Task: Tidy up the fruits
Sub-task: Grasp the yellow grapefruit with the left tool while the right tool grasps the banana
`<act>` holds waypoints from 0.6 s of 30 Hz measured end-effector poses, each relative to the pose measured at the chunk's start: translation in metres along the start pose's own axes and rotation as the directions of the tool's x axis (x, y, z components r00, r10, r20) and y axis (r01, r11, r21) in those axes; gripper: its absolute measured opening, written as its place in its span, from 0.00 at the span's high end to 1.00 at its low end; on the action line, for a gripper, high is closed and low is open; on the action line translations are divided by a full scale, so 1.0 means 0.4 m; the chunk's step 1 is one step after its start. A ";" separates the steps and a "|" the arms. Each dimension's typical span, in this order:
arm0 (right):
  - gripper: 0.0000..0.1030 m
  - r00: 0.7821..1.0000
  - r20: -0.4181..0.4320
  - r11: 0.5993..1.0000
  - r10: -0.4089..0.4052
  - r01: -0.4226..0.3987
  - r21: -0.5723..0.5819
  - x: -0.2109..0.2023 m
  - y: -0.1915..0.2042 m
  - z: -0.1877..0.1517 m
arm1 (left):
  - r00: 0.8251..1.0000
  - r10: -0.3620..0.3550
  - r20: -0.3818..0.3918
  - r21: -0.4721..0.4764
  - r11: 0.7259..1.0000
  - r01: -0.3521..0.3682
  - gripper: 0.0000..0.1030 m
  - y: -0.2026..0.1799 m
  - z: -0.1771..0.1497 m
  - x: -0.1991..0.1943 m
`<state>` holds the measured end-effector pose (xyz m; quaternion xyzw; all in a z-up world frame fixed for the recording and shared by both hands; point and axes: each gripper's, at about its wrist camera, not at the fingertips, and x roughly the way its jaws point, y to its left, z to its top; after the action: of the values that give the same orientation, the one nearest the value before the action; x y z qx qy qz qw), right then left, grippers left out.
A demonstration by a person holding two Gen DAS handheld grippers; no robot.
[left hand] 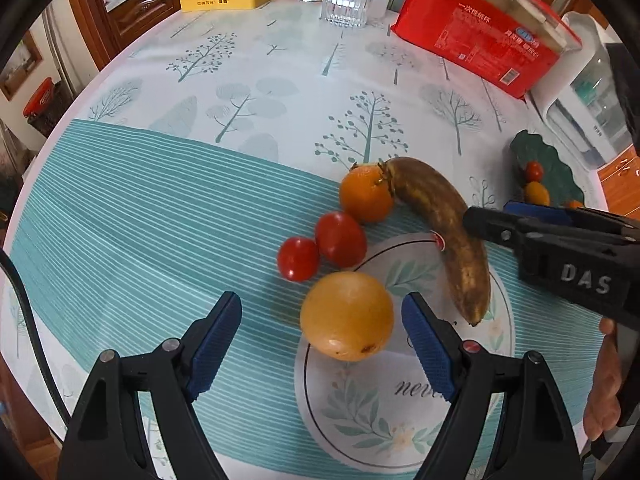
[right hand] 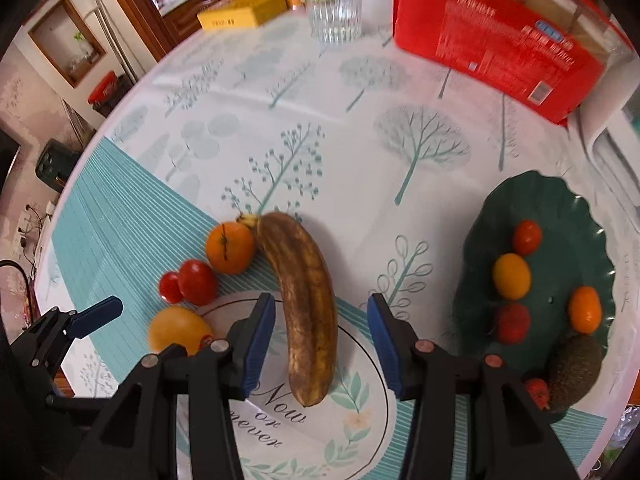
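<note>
- Jaws: left gripper (left hand: 322, 344) apart near orange (left hand: 347, 316); right gripper (right hand: 322, 344) apart astride banana (right hand: 305, 304).
- Sorted: several fruits on green plate (right hand: 592, 216).
- Remaining: five on bench.

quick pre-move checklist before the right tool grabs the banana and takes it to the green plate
1. Right tool open: ok, its fingers stand apart on either side of the banana.
2. Banana centred between the fingers: ok, a gap shows on both sides, no contact yet.
3. Banana free of neighbours: not ok, its stem end touches the small orange, which may roll when it lifts.
4. Room on the green plate: ok, the far part is bare, while small fruits and an avocado fill the near part.
5. Left tool out of the way: ok, it is open around the large orange, beside the banana.
6. Banana firmness: cannot tell, the skin is heavily browned.
</note>
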<state>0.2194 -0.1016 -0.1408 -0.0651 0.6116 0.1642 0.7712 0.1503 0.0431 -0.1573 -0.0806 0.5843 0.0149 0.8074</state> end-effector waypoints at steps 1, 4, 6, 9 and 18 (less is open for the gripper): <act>0.53 1.000 -0.010 1.000 -0.004 0.004 -0.002 0.015 0.001 -0.001 | 1.000 0.003 0.002 -0.002 1.000 -0.003 0.21 0.000 -0.001 0.005; 0.53 1.000 -0.031 1.000 -0.005 0.005 -0.001 0.046 0.001 -0.003 | 1.000 0.002 0.004 -0.023 1.000 -0.002 0.21 0.000 -0.003 0.022; 0.53 0.999 -0.037 1.000 0.012 -0.012 0.001 0.061 0.001 -0.004 | 1.000 0.000 -0.007 -0.031 1.000 0.000 0.21 0.000 -0.003 0.037; 0.53 0.999 -0.039 1.000 0.011 -0.011 -0.010 0.075 0.004 -0.002 | 1.000 0.005 -0.016 -0.036 0.999 -0.005 0.25 -0.003 -0.004 0.056; 0.61 0.999 -0.028 0.999 0.015 -0.016 -0.034 0.106 0.017 0.004 | 1.000 -0.022 -0.013 -0.061 0.998 0.021 0.39 -0.010 0.000 0.067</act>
<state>0.2272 -0.0873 -0.1807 -0.0756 0.6200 0.1797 0.7600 0.1593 0.0375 -0.1822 -0.1113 0.5881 0.0233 0.8008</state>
